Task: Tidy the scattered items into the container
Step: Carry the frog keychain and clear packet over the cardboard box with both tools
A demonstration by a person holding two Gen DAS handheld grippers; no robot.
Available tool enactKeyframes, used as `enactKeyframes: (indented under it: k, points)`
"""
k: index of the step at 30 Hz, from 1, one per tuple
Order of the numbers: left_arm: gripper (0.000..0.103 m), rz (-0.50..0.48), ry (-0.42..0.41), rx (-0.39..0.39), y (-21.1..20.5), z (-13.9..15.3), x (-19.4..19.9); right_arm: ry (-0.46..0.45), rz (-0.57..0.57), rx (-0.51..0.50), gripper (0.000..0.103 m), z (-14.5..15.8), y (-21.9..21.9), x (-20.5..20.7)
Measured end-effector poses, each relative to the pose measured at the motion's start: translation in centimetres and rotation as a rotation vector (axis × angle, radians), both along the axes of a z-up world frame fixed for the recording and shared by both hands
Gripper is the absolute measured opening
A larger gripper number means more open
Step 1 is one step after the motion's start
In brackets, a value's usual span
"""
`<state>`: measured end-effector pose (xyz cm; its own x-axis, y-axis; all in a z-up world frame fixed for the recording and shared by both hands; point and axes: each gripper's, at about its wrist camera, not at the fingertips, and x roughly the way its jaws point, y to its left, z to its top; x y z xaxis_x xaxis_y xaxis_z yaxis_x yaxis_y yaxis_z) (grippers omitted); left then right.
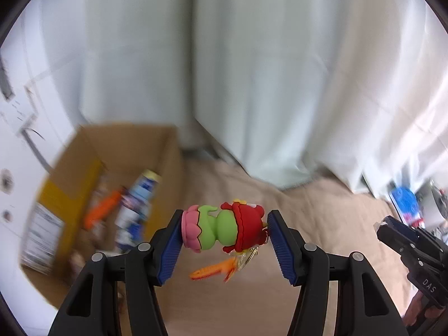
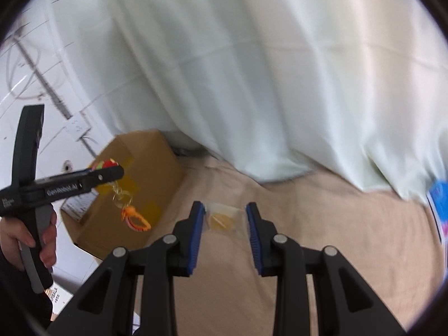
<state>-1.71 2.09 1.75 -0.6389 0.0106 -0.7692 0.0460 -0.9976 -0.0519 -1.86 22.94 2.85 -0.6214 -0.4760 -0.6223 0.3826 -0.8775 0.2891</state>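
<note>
I see a toy (image 1: 222, 228) lying sideways in my left gripper (image 1: 224, 240), squeezed between the blue pads: a green frog-like body with a pink flower base on one end and a red cap on the other. A gold ring and an orange tassel (image 1: 212, 271) dangle below it, clear of the tan cloth. The box (image 1: 168, 151) is brown cardboard, open at the top, standing at the cloth's far left edge by the white wall; inside I make out a blue and white bottle (image 1: 140, 196) and something orange, both blurred. A clear packet (image 2: 222, 219) with a yellow disc lies flat on the cloth, mid-way across, framed between my right gripper's (image 2: 224, 232) parted pads.
</note>
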Motion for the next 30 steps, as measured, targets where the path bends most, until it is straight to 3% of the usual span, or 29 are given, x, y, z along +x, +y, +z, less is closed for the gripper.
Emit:
enactKeyframes:
  k: [10,15,22,30]
  points:
    - [0.060,0.129,0.139,-0.105,-9.5,7.2,0.4,0.138,0.259,-0.026,0.035,6.0,-12.1,-3.6]
    - [0.060,0.187,0.153,-0.133,-14.2,8.3,0.9,0.182,0.375,-0.035,0.035,8.0,-19.0,-4.6]
    - [0.060,0.269,0.092,-0.116,-20.4,5.1,2.1,0.128,0.482,0.031,0.035,5.5,-27.8,-6.6]
    - [0.060,0.293,-0.003,-0.051,-22.1,-1.6,2.3,0.003,0.533,0.124,0.035,-0.4,-31.9,-7.3]
